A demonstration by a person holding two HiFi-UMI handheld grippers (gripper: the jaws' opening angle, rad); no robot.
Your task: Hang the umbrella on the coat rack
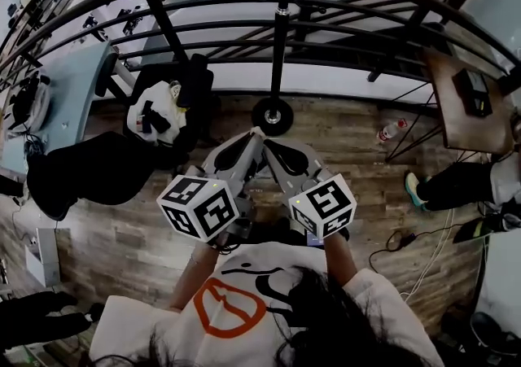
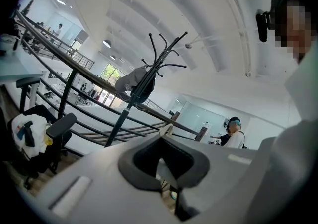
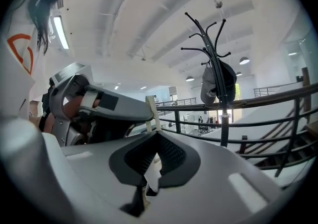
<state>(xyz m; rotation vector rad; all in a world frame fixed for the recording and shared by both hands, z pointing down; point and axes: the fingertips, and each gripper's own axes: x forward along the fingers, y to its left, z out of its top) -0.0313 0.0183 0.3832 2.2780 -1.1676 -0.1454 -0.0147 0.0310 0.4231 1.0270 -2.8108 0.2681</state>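
The black coat rack (image 1: 279, 40) stands straight ahead on a round base (image 1: 273, 115), by the railing. It rises with curved hooks in the left gripper view (image 2: 149, 76) and in the right gripper view (image 3: 216, 49). A grey and black bundle (image 2: 131, 80) (image 3: 218, 85) hangs from it. No umbrella shows in any view. My left gripper (image 1: 251, 139) (image 2: 166, 131) and right gripper (image 1: 273, 146) (image 3: 154, 118) are held side by side near my chest, tilted up at the rack. The jaws of both are closed together with nothing seen between them.
A dark metal railing (image 1: 342, 11) curves behind the rack. A black chair with a white bag (image 1: 159, 113) and a black bag (image 1: 89, 166) are at the left. A bottle (image 1: 391, 129), a wooden table (image 1: 460, 101) and a person's shoe (image 1: 415, 190) are at the right.
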